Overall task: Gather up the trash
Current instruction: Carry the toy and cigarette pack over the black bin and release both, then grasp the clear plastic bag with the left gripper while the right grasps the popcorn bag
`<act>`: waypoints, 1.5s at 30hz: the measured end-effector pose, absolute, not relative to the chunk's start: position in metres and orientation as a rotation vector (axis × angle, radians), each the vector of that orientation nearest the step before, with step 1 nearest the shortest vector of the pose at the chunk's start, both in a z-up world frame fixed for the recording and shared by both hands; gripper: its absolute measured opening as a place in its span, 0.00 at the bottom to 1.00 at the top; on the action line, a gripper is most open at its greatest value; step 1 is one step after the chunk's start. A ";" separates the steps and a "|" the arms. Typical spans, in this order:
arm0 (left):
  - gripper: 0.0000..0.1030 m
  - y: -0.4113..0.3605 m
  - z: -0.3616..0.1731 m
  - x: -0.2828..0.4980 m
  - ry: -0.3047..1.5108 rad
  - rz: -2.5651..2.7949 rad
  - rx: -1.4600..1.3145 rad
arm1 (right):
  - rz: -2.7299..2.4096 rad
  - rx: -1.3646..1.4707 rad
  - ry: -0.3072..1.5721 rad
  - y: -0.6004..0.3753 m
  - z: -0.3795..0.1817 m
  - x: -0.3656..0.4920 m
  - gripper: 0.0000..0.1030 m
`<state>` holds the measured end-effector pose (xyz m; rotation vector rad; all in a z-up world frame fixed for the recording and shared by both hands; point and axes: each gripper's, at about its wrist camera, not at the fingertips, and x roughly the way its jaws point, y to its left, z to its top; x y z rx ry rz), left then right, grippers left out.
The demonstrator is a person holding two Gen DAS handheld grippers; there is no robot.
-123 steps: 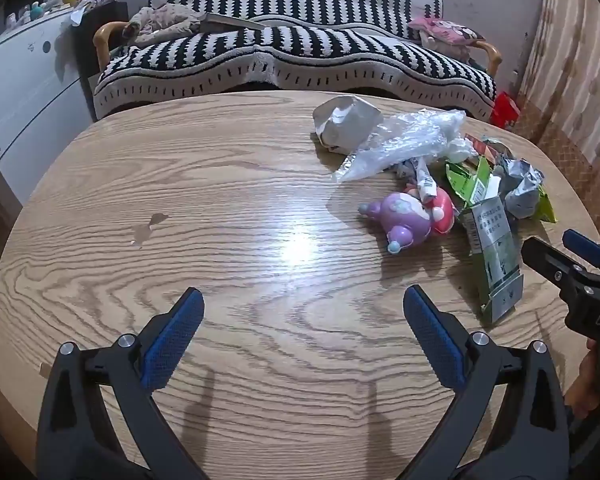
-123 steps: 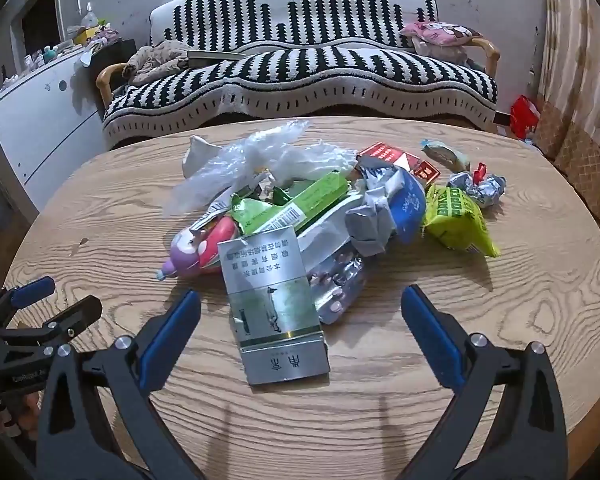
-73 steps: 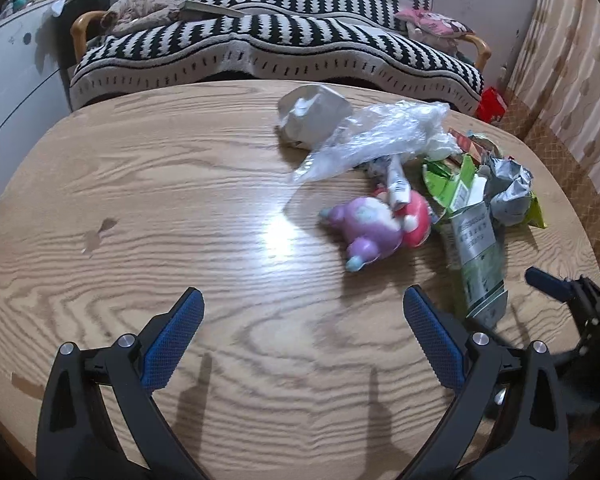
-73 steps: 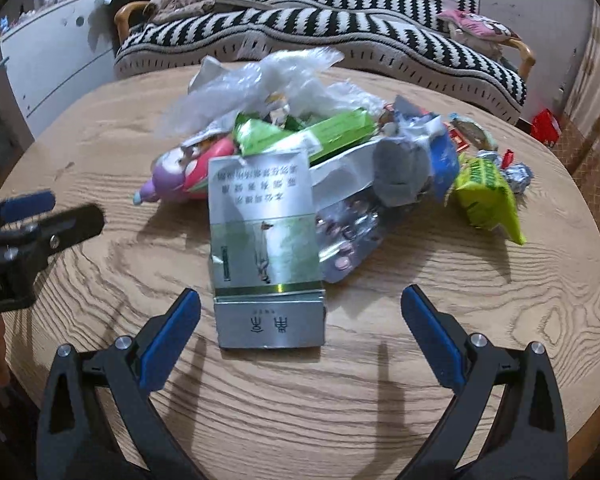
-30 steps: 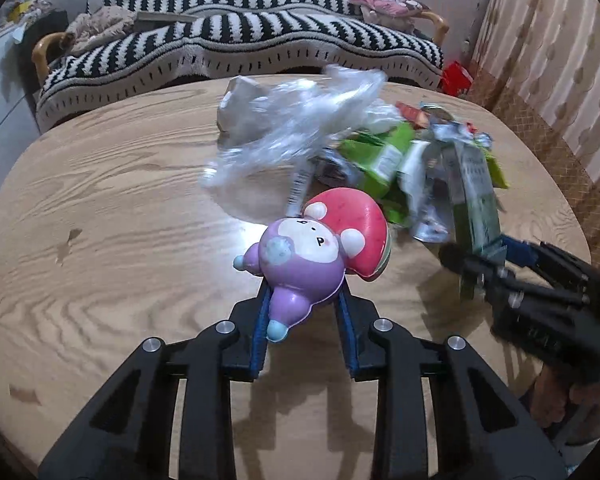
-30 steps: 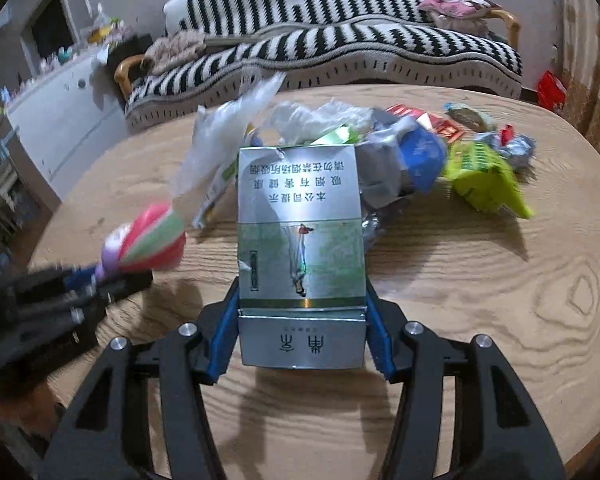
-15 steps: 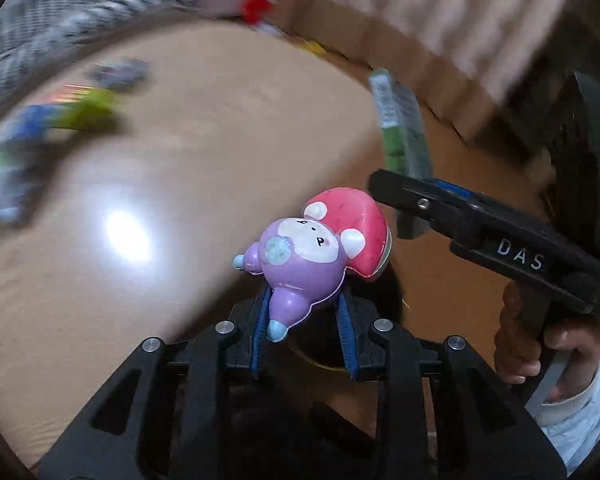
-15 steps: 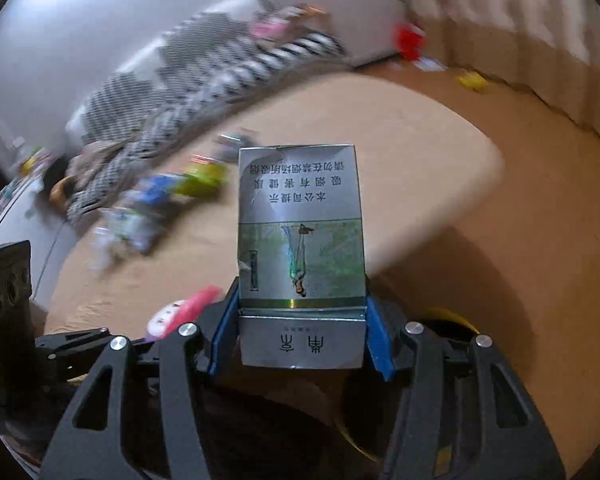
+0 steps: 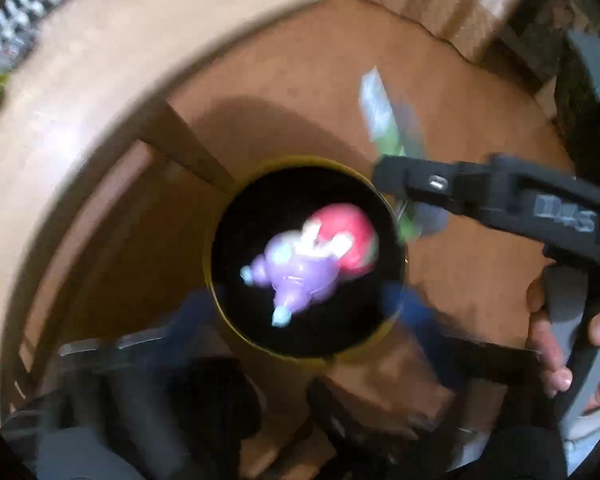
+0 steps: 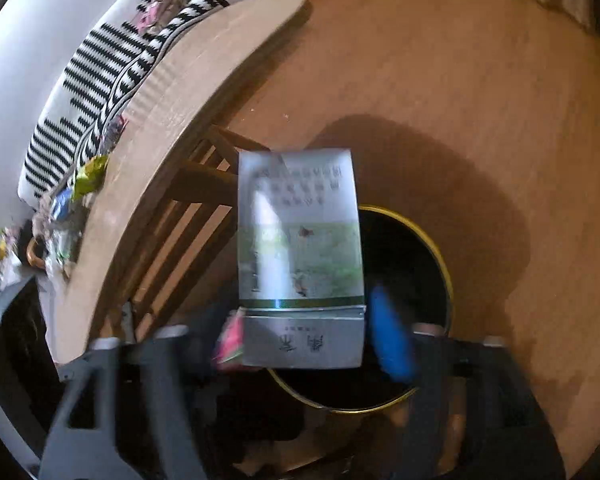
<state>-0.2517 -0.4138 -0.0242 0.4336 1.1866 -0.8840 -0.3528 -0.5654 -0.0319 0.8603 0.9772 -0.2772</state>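
Observation:
A round black bin with a yellow rim (image 9: pixel 220 216) stands on the floor beside the table. In the left wrist view the purple and red toy (image 9: pixel 312 260) is blurred and free over the bin's mouth, and my left gripper (image 9: pixel 300 320) has its jaws spread apart. In the right wrist view the silver and green carton (image 10: pixel 300 256) hangs blurred over the bin (image 10: pixel 440 256); my right gripper (image 10: pixel 304 344) has its jaws spread wider than the carton. The right gripper (image 9: pixel 388 176) also shows in the left wrist view with the carton (image 9: pixel 376 108).
The oval wooden table (image 10: pixel 172 92) stands to the left with its slatted legs. Several wrappers (image 10: pixel 88 176) lie on its top. A striped sofa (image 10: pixel 96 68) is behind it. Brown floor (image 10: pixel 460 80) surrounds the bin.
Both grippers swung from the table to above the floor bin and opened. The toy has left the left jaws and the carton has come loose from the right jaws.

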 end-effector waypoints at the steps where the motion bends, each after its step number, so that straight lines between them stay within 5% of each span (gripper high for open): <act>1: 0.94 -0.410 -0.021 -0.252 1.162 -0.885 0.417 | -0.305 0.856 0.970 -0.568 -0.031 -0.354 0.93; 12: 0.94 -0.284 0.059 -0.178 1.024 -0.573 0.177 | -0.462 0.561 0.882 -0.538 0.000 -0.332 0.93; 25: 0.94 -0.025 0.087 -0.048 0.941 0.041 -0.091 | -0.120 0.427 0.834 -0.405 0.081 -0.126 0.93; 38: 0.94 -0.041 0.037 0.043 0.921 -0.167 -0.044 | -0.133 0.378 0.937 -0.325 0.032 0.055 0.93; 40: 0.93 -0.039 0.039 0.045 0.887 -0.186 -0.052 | -0.110 0.394 0.947 -0.322 0.027 0.061 0.84; 41: 0.87 -0.038 0.040 0.047 0.878 -0.203 -0.056 | -0.109 0.390 0.946 -0.321 0.026 0.062 0.79; 44: 0.37 -0.034 0.036 0.049 0.911 -0.279 -0.085 | -0.094 0.386 0.923 -0.319 0.025 0.062 0.73; 45: 0.34 -0.032 0.036 0.048 0.915 -0.290 -0.116 | -0.091 0.394 0.915 -0.320 0.026 0.061 0.71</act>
